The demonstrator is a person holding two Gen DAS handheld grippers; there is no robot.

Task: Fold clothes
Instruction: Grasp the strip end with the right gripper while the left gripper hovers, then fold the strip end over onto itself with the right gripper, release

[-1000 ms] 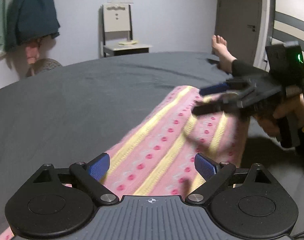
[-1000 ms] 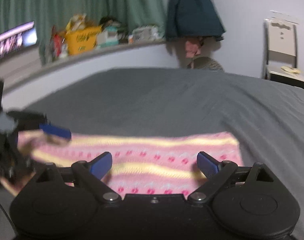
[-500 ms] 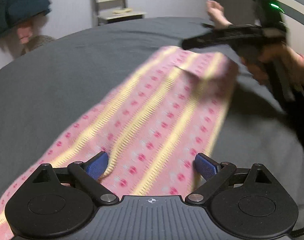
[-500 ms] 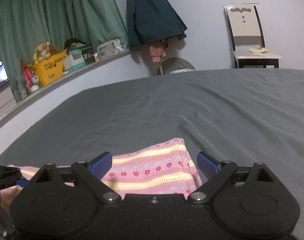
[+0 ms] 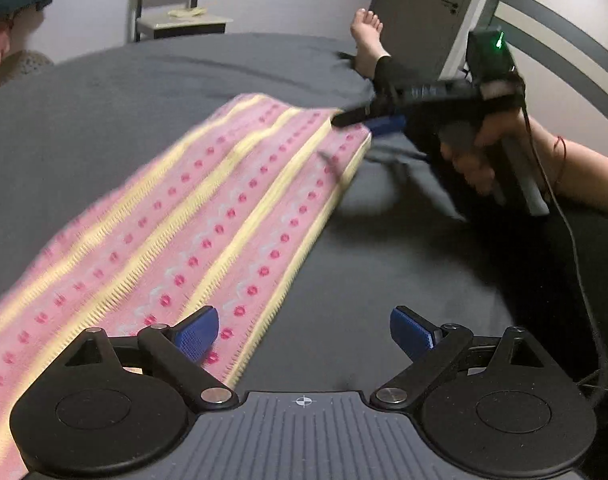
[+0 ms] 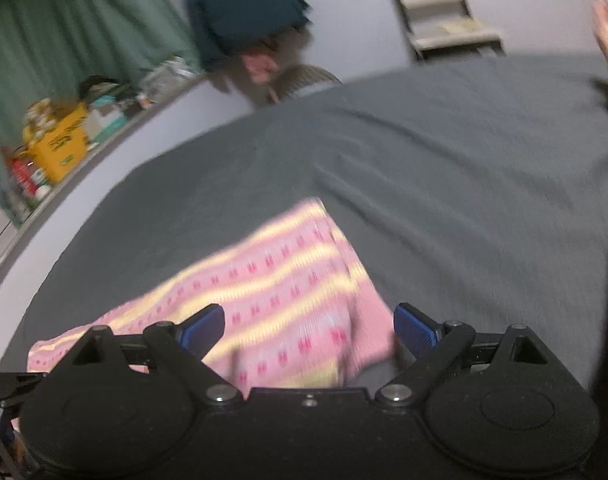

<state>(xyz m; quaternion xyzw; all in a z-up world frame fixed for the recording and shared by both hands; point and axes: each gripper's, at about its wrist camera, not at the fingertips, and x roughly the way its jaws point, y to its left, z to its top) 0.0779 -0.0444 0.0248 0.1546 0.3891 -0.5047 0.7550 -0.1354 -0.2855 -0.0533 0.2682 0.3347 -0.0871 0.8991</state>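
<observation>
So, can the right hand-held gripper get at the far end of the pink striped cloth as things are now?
Probably yes. The right hand-held gripper is open and sits at the far end of the pink striped cloth, with nothing between them on the grey bed.

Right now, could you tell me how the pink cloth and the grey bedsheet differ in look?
The pink cloth carries yellow stripes and red dots; the grey bedsheet is plain. The cloth is a narrow strip; the bedsheet spreads far wider beneath it. Both lie nearly flat.

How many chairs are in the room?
1. A pale wooden chair stands against the far wall beyond the dark grey bed. Others may be hidden outside these views.
</observation>
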